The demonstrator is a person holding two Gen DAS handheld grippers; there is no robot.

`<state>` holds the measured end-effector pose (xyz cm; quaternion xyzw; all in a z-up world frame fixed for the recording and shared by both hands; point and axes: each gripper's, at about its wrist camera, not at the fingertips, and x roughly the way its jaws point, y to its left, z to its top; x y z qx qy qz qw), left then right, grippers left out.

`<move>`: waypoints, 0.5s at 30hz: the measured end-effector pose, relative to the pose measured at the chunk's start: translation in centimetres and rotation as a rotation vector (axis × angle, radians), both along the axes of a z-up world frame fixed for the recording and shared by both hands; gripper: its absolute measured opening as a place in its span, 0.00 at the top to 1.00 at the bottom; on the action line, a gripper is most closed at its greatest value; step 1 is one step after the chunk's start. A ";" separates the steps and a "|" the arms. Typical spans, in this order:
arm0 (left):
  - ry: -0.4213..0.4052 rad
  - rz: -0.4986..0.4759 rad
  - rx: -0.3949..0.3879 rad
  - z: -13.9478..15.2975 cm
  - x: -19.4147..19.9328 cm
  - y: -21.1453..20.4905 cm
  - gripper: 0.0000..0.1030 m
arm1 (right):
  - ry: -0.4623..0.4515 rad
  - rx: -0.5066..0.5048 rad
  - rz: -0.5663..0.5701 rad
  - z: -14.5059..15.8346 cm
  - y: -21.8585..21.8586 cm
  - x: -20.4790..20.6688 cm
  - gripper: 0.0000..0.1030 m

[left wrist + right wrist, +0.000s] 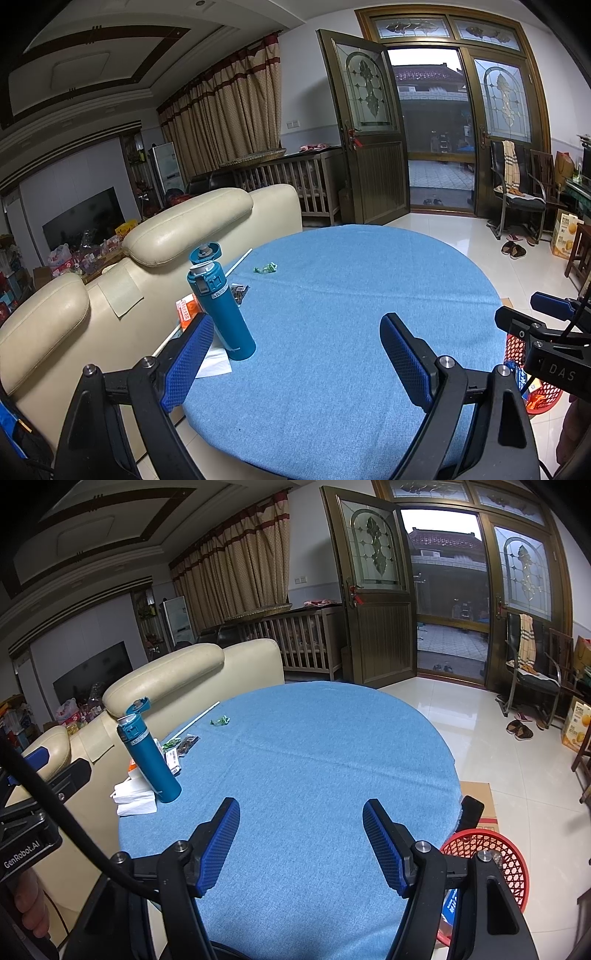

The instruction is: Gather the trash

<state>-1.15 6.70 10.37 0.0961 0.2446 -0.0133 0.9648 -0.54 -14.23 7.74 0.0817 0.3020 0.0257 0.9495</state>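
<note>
Both grippers hang over the near side of the blue tabletop (314,775), and each one is spread wide with nothing between its fingers: the left gripper (297,349) and the right gripper (301,830). Far off on the left lies a small green wrapper (266,267). More scraps (183,744) lie nearer, beside a tall blue bottle (153,760) with its lid flipped up. A red basket (495,860) sits on the floor by the right edge
</note>
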 end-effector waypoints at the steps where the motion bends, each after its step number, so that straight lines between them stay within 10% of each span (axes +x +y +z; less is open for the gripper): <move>1: -0.001 0.001 0.001 0.0 0.0 0.0 0.11 | 0.000 0.000 0.000 0.0 0.0 0.0 0.30; 15: 0.006 0.000 -0.001 -0.1 0.0 0.0 0.11 | 0.001 -0.002 -0.001 -0.1 0.0 0.0 0.30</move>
